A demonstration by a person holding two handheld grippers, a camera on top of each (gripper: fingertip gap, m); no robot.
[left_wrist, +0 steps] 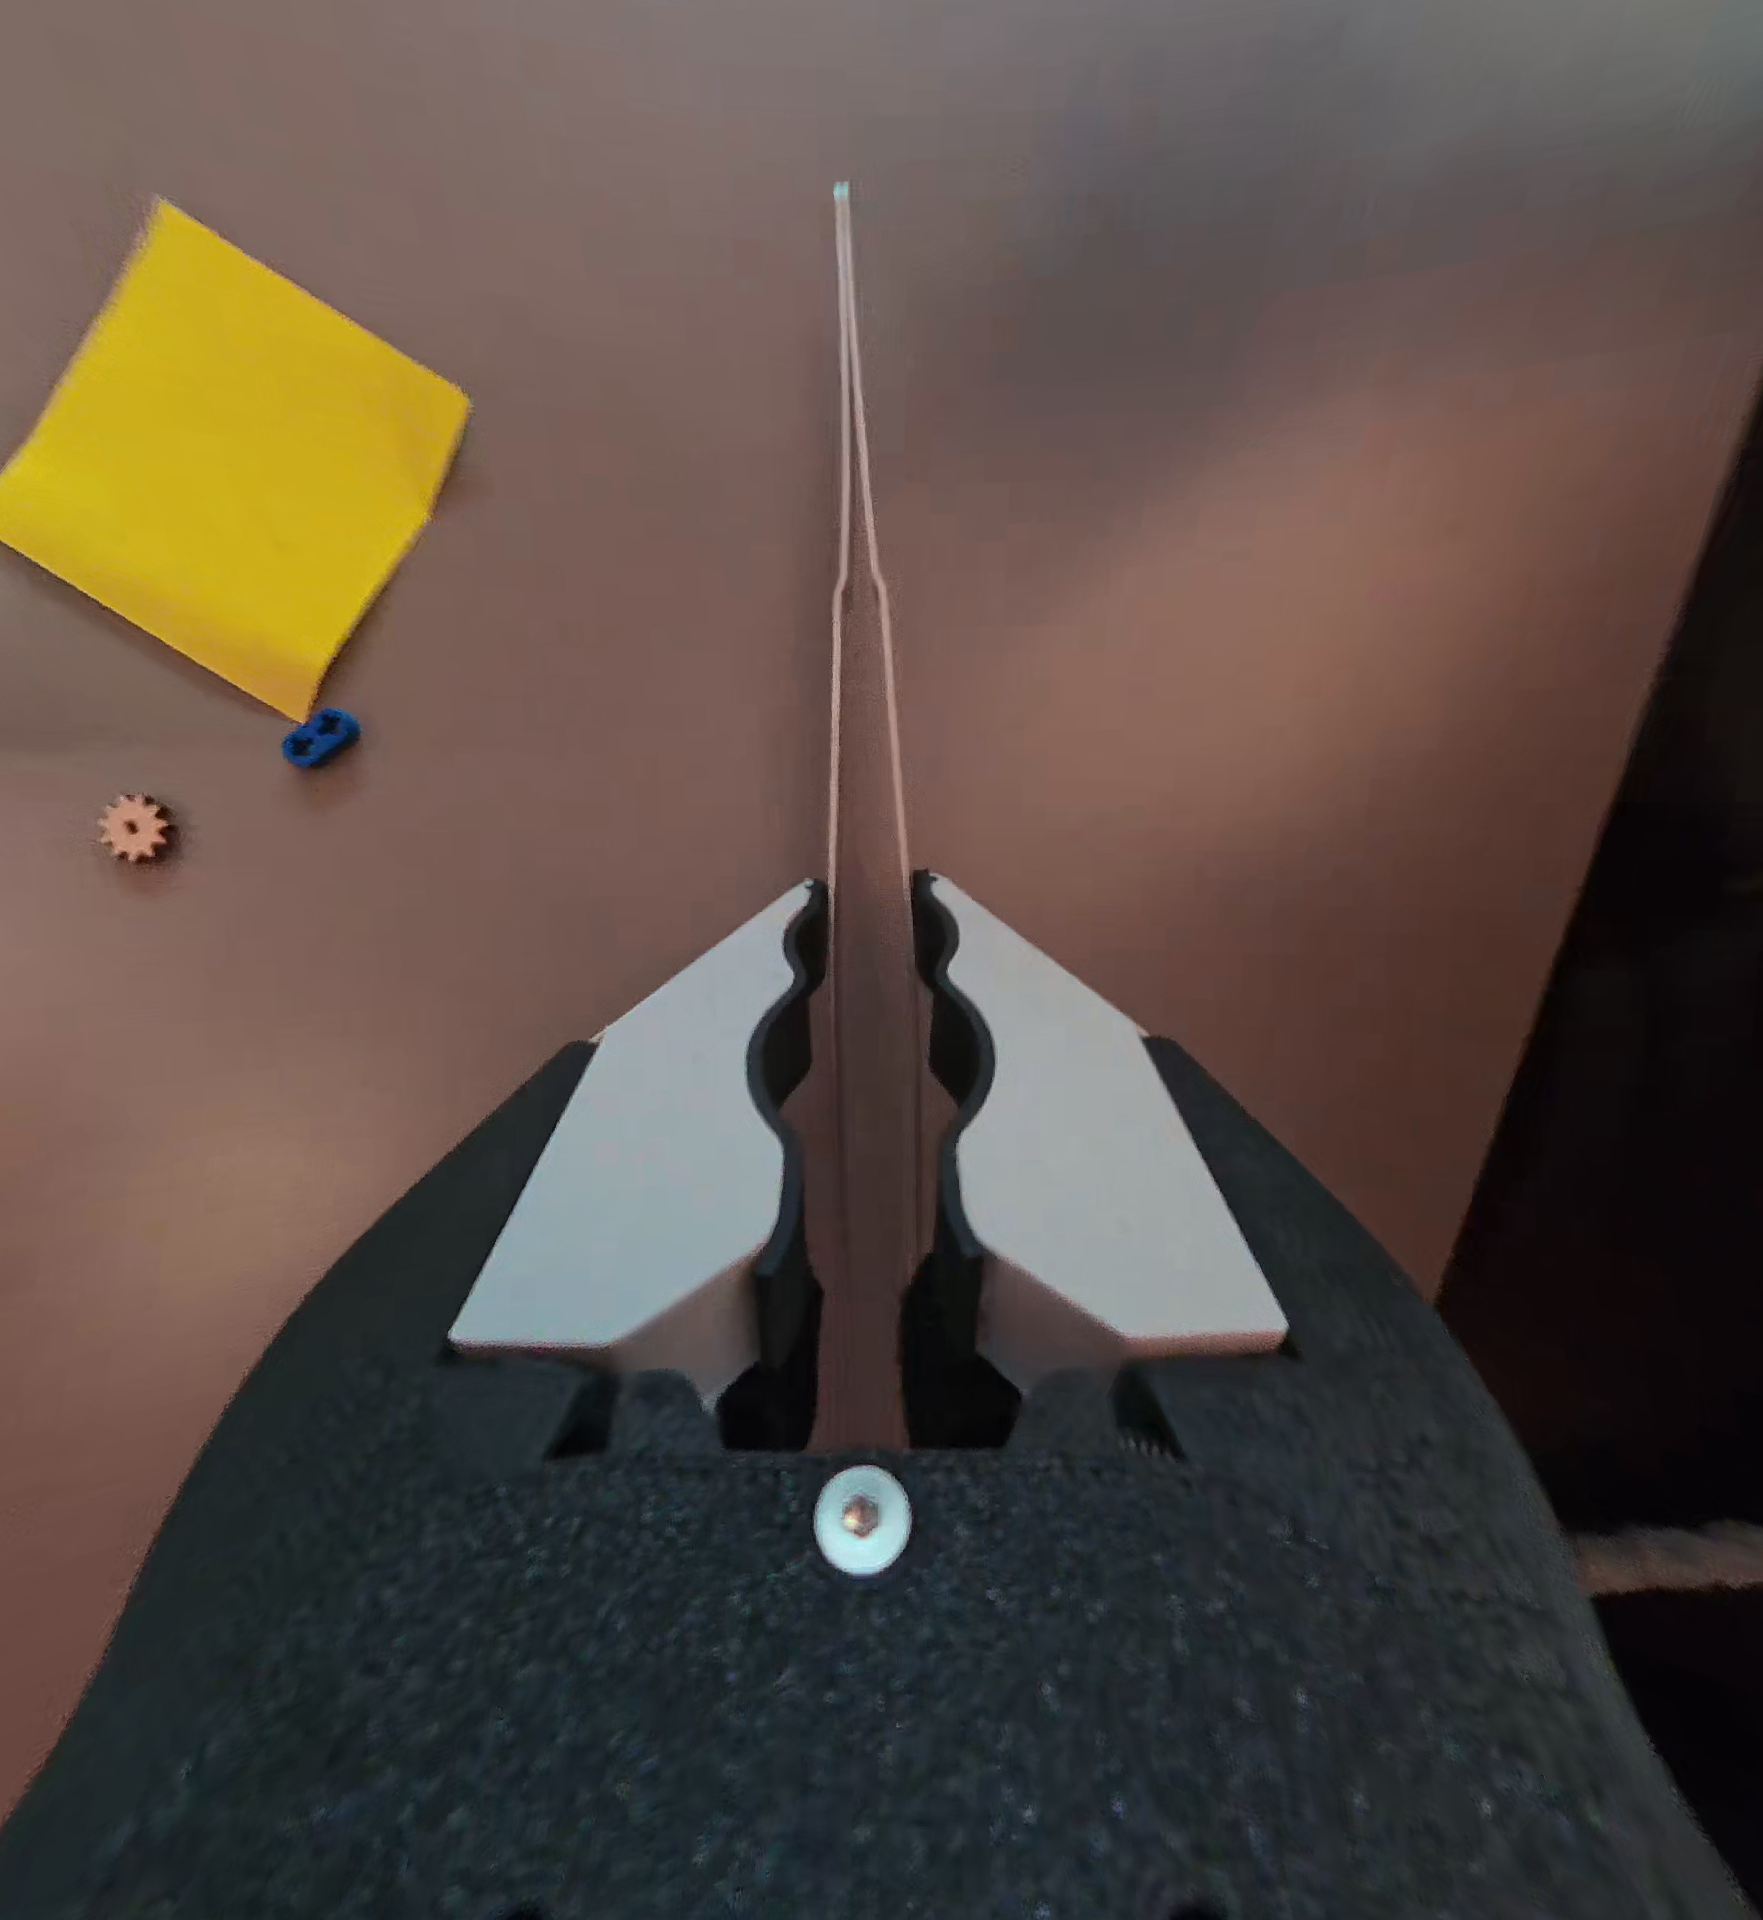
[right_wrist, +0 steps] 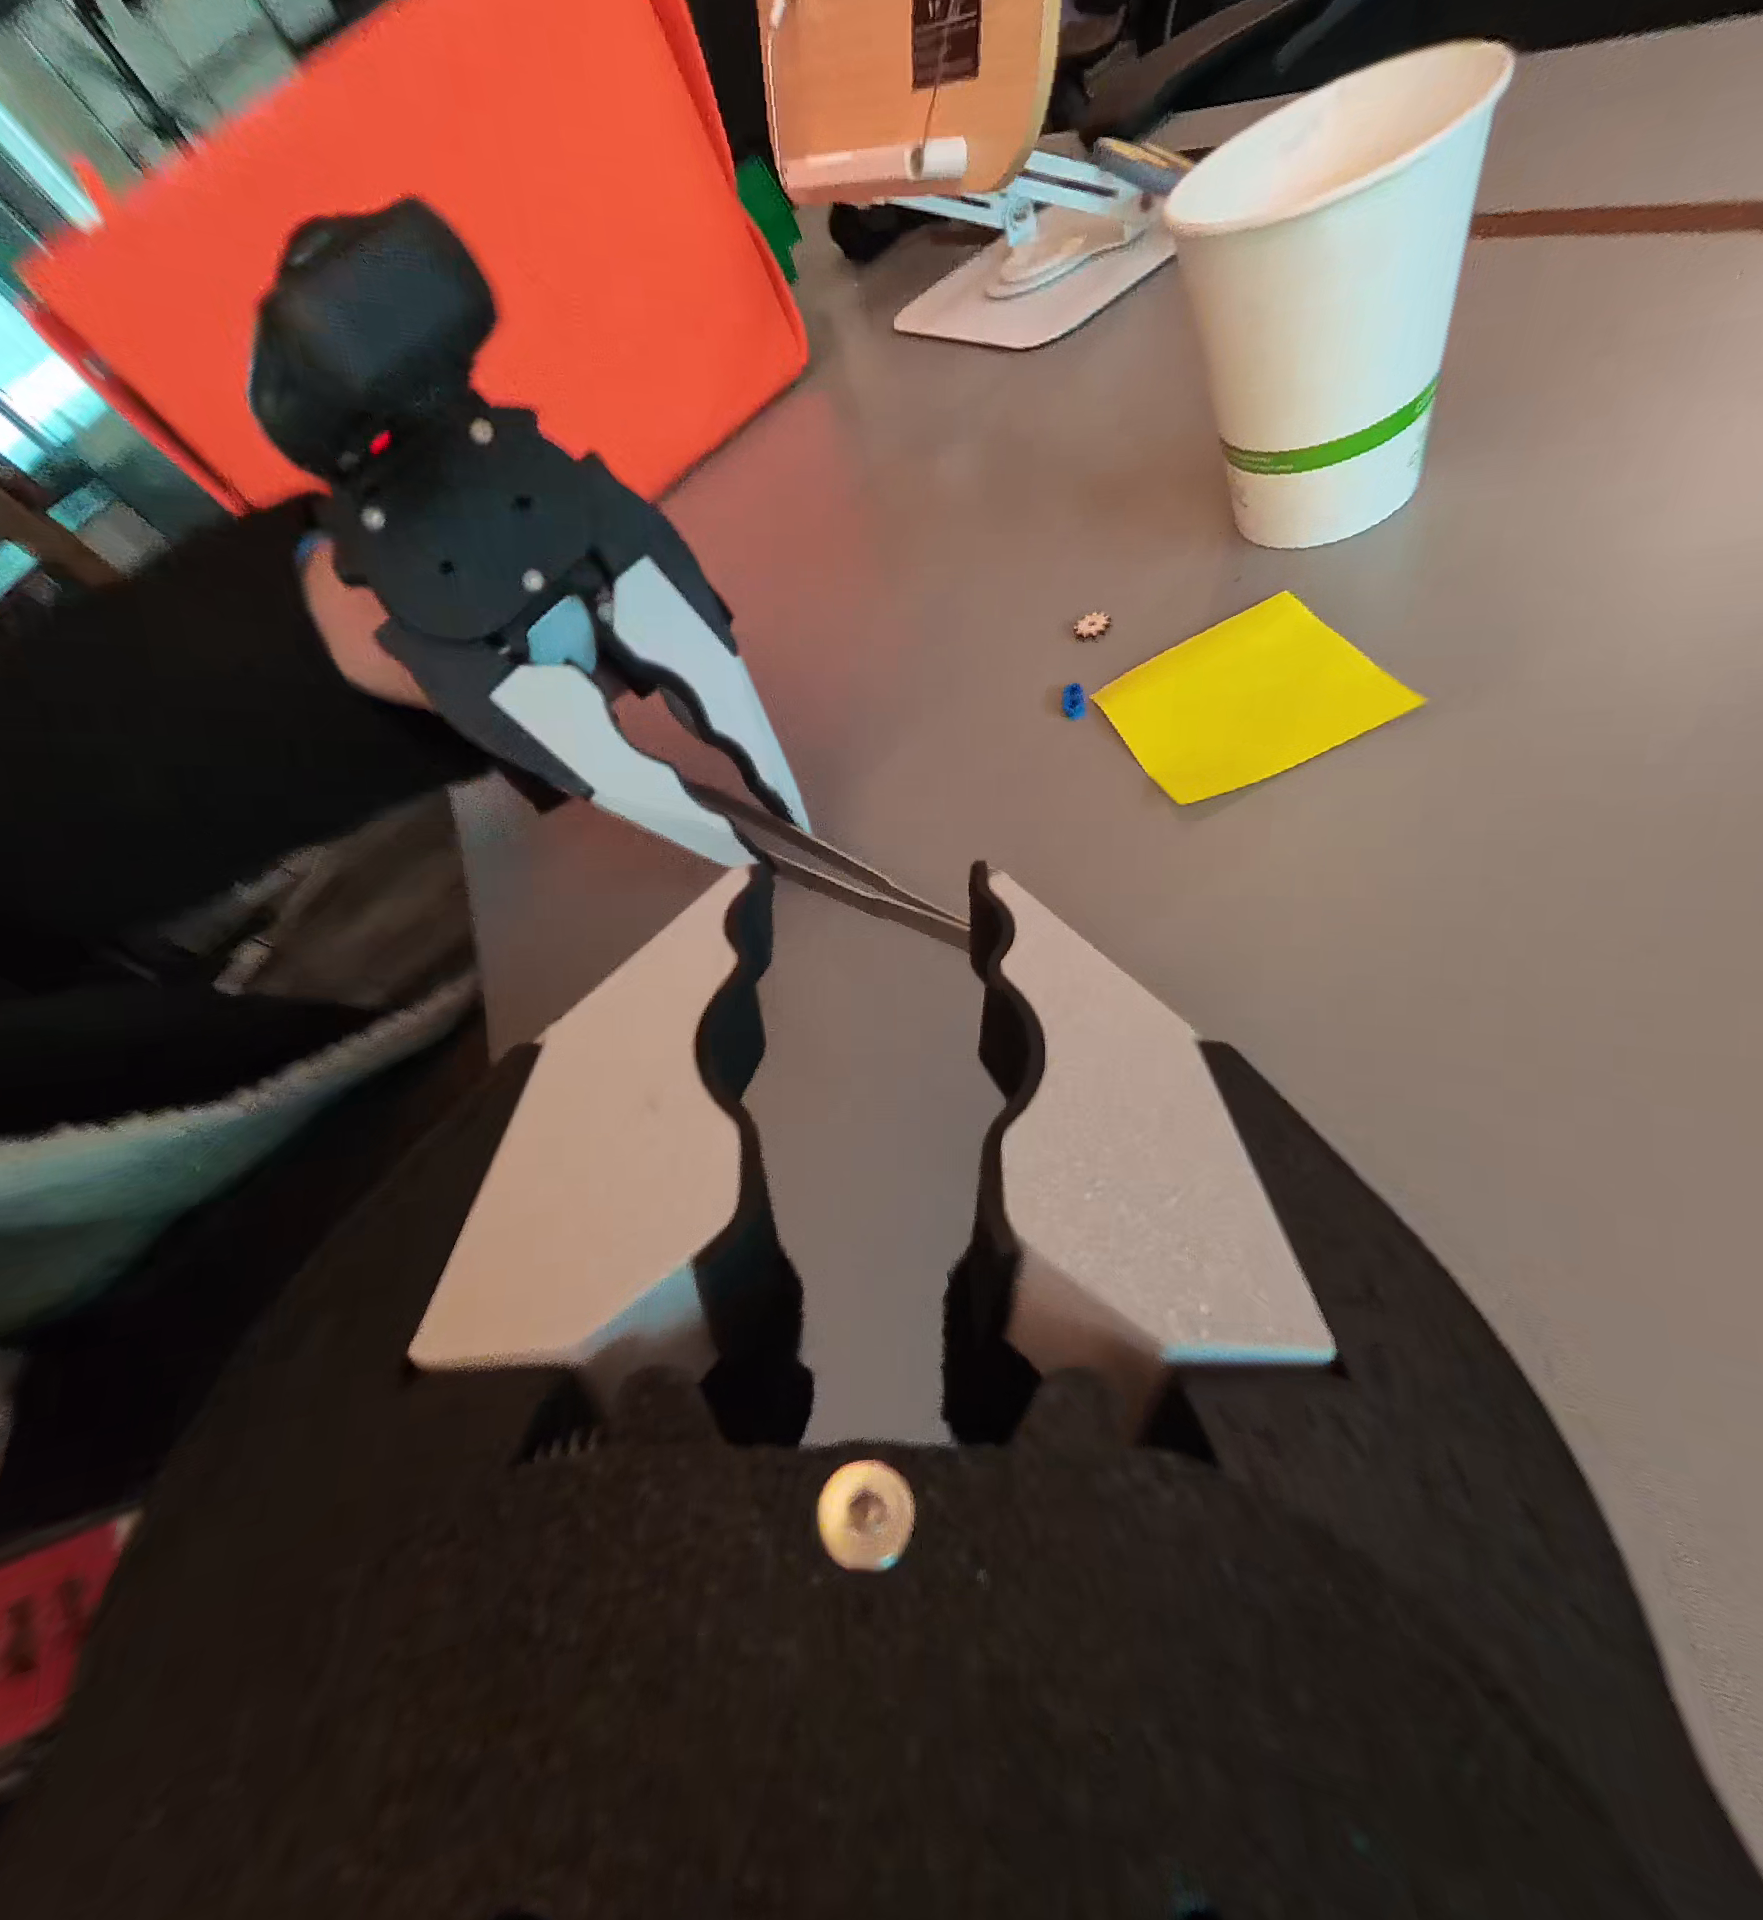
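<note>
Left gripper (left_wrist: 864, 883) of mine clamps thin metal tweezers (left_wrist: 861, 644), tips pointing ahead; right gripper (right_wrist: 872, 883) gapes beside them, holding nothing. Yellow paper square (left_wrist: 222, 457), blue plastic link (left_wrist: 321, 738), wooden gear (left_wrist: 135, 828) lie untouched, forward-left.

Thin metal tweezers (left_wrist: 861, 665), apparently closed, gripper-held

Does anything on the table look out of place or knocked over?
Nothing spilled or toppled. The paper cup stands upright, and the yellow note lies flat, with a blue piece and small gear loose beside it.
</note>
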